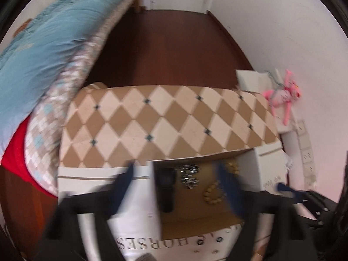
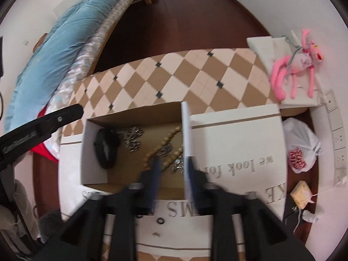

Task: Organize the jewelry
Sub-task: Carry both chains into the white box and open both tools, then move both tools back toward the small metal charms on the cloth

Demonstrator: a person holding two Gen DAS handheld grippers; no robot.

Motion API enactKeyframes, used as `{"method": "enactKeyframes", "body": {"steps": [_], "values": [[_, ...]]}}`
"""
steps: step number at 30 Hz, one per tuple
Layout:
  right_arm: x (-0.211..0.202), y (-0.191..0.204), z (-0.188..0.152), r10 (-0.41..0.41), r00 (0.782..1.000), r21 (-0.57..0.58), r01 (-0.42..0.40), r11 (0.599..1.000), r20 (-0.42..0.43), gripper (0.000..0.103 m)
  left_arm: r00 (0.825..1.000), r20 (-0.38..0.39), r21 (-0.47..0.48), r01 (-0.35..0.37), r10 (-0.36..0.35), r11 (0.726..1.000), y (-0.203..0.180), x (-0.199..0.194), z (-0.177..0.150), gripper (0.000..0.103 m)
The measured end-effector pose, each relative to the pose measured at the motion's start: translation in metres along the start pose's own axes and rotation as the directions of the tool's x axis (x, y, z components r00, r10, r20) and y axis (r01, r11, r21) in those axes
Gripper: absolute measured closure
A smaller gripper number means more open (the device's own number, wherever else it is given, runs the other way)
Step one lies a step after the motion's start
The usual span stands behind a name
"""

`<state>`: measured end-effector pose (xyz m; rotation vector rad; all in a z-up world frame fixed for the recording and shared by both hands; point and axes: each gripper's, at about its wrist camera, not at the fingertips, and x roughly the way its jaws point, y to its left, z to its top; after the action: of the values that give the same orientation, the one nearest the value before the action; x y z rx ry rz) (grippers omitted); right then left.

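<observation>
An open cardboard box [image 2: 92,150] sits on a white printed sheet over the table. Inside lie a black watch [image 2: 106,148], a silver chain piece [image 2: 131,139], a wooden bead bracelet [image 2: 161,150] and a small silver pendant [image 2: 178,165]. My right gripper [image 2: 173,174] hangs over the box's right end, its blue fingers [image 2: 155,174] partly open just above the pendant and beads, holding nothing I can see. My left gripper [image 1: 176,187] is open wide above the box [image 1: 195,217], with the watch [image 1: 166,187], chain [image 1: 190,177] and beads [image 1: 213,193] between its fingers. The left view is blurred.
A diamond-patterned cloth [image 2: 184,76] covers the table behind the box. A small black ring [image 2: 160,220] and a tiny metal piece [image 2: 156,234] lie on the sheet in front. A pink plush toy [image 2: 298,65], a plastic bag [image 2: 302,145] and a bed with blue quilt [image 2: 54,54] flank the table.
</observation>
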<state>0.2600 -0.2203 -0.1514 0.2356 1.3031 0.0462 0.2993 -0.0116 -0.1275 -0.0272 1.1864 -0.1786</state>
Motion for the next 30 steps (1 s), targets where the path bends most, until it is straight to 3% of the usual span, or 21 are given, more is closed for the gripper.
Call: {"method": "enactKeyframes", "body": {"steps": [3, 4, 6, 8, 12, 22, 30], "values": [[-0.001, 0.002, -0.001, -0.033, 0.999, -0.024, 0.033, 0.999, 0.015, 0.042, 0.999, 0.01, -0.021, -0.031, 0.031, 0.999, 0.011, 0.001, -0.011, 0.015], [-0.001, 0.004, -0.002, -0.058, 0.998, -0.041, 0.059, 0.997, 0.025, 0.039, 0.999, 0.009, -0.026, -0.041, 0.041, 0.999, 0.013, 0.002, -0.017, 0.007], [-0.001, 0.009, -0.006, -0.106, 0.993, -0.072, 0.109, 0.991, 0.045, 0.009, 0.998, 0.015, -0.032, -0.061, 0.062, 0.998, 0.017, 0.003, -0.029, 0.001], [0.001, 0.011, -0.01, -0.135, 0.989, -0.09, 0.14, 0.986, 0.058, 0.002, 0.996, 0.022, -0.034, -0.085, 0.086, 0.996, 0.02, 0.003, -0.044, 0.001], [0.006, 0.011, -0.02, -0.177, 0.981, -0.101, 0.184, 0.978, 0.073, 0.002, 0.994, 0.026, -0.043, -0.104, 0.105, 0.994, 0.023, 0.005, -0.061, 0.001], [0.003, 0.005, -0.04, -0.183, 0.978, -0.073, 0.191, 0.979, 0.103, 0.001, 0.993, 0.029, -0.058, -0.112, 0.114, 0.992, 0.018, 0.004, -0.088, 0.001], [-0.032, 0.008, -0.058, -0.2, 0.961, -0.061, 0.215, 0.975, 0.191, 0.001, 0.982, 0.114, -0.061, -0.146, 0.152, 0.987, 0.005, -0.028, -0.103, 0.001]]}}
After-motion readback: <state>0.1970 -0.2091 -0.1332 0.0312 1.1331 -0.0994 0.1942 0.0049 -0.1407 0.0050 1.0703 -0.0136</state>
